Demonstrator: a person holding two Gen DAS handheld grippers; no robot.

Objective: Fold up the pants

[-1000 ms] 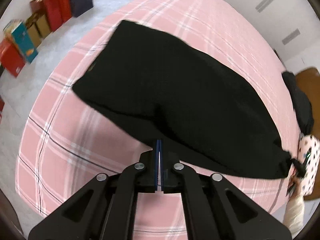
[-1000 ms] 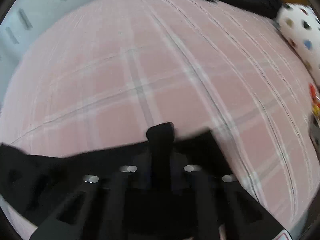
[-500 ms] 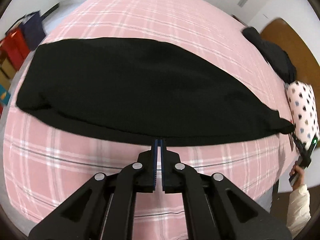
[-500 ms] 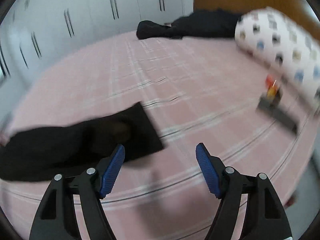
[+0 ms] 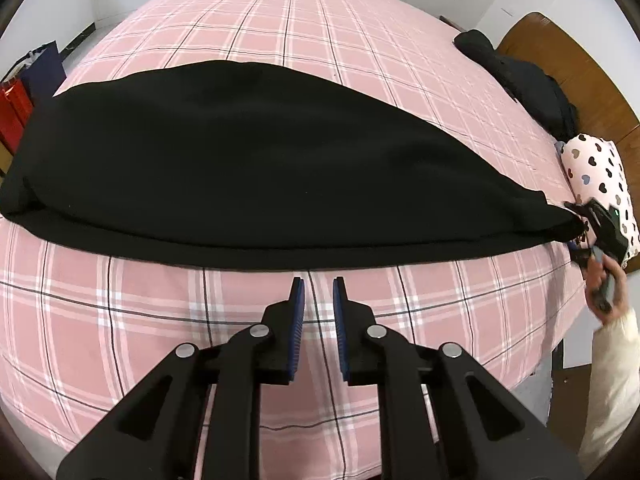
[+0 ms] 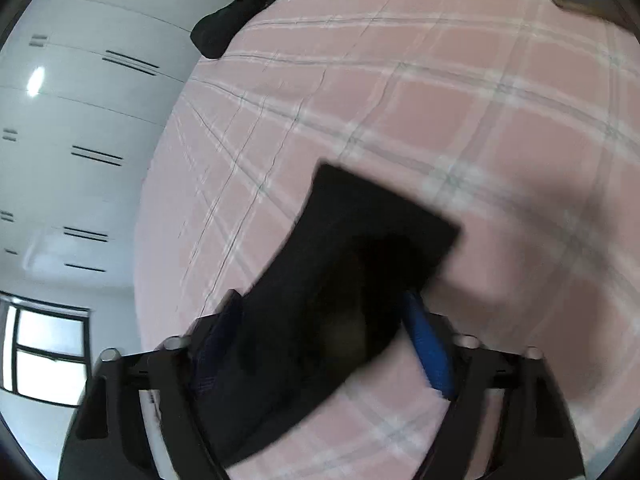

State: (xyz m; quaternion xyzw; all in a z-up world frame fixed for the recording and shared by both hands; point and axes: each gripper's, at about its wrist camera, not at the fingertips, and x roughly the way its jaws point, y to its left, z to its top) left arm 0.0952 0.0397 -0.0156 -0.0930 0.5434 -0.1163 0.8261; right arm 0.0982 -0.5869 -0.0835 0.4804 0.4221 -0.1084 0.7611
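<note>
The black pants (image 5: 248,160) lie flat across the pink plaid bed (image 5: 304,20), waist at the left, leg ends at the right. My left gripper (image 5: 319,292) is slightly open and empty, just short of the pants' near edge. My right gripper (image 5: 592,236) shows at the far right by the leg ends. In the right wrist view the jaws of the right gripper (image 6: 320,312) are wide open with the leg end of the pants (image 6: 360,248) lying between the blue pads (image 6: 428,340). That view is blurred.
A pile of dark clothes (image 5: 524,76) and a heart-print pillow (image 5: 600,172) lie by the wooden headboard (image 5: 560,48). Bags (image 5: 24,92) stand on the floor at the left. Wardrobe doors (image 6: 80,100) line the wall.
The pants were held up by both grippers and now lie flat on the bed. My left gripper let go and opened a little. My right gripper opened and swung over the leg end.
</note>
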